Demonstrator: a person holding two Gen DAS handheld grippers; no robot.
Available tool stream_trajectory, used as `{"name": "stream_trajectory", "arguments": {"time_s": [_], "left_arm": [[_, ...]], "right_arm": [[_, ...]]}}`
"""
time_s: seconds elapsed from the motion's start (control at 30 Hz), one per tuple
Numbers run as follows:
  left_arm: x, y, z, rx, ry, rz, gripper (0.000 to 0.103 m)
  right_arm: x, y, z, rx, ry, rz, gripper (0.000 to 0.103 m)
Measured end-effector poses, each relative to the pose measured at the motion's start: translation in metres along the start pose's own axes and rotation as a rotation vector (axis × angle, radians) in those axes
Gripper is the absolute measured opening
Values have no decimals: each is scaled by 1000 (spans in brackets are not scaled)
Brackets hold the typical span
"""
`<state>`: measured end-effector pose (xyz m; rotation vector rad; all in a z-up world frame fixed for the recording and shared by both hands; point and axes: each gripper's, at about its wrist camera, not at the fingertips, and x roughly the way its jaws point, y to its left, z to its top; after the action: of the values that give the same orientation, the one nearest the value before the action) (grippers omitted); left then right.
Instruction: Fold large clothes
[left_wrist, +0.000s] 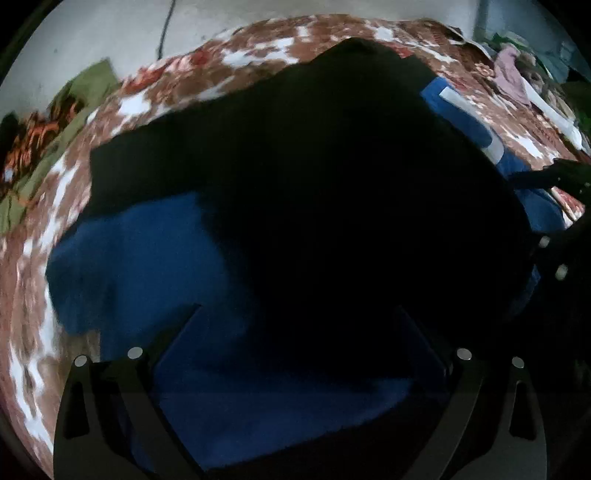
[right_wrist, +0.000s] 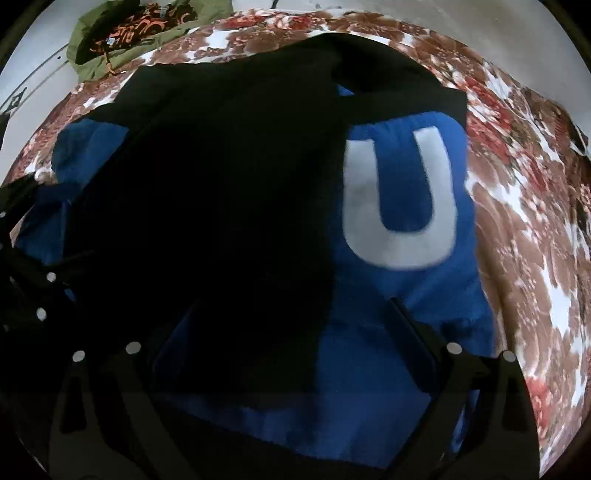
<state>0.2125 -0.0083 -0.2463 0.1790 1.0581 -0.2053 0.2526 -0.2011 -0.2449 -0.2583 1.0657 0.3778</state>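
Note:
A large black and blue garment lies spread on a floral bedspread. Its blue panel carries a big white letter U. In the left wrist view my left gripper is open just above the garment's near edge, where blue fabric meets black. In the right wrist view my right gripper is open over the near edge of the same garment. Neither holds cloth. The right gripper also shows at the right edge of the left view.
A green and orange patterned cloth lies at the far left corner of the bedspread. A heap of other clothes lies at the far right. A pale wall stands behind.

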Motion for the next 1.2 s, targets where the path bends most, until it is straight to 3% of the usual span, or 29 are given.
{"name": "stream_trajectory", "arguments": {"time_s": [0.23,0.37,0.53,0.63,0.77,0.9,1.07,1.2], "left_arm": [[-44,22,-12,-45,-3,28,98],[-72,26,-13,-149,37,-3,98],[-106,14,-29,-173,12,-34,98],[-115,8,-41,-173,37,-41,98],[-125,0,-69,-165,91,-25,98],[-128,-4,-103,-151,196,-36,98],[-145,6,-169,-148,320,-42,98],[-157,16,-213,-194,389,-148,97]], "right_arm": [[-46,-6,-4,31,-19,23,96],[-71,-12,-17,48,-6,46,96],[-93,-23,-56,59,59,45,96],[-94,-34,-87,81,134,39,96],[-100,-48,-127,90,192,12,96],[-113,-62,-172,114,238,-2,96],[-127,-65,-217,140,303,22,96],[-126,-61,-240,193,391,81,96]]}}
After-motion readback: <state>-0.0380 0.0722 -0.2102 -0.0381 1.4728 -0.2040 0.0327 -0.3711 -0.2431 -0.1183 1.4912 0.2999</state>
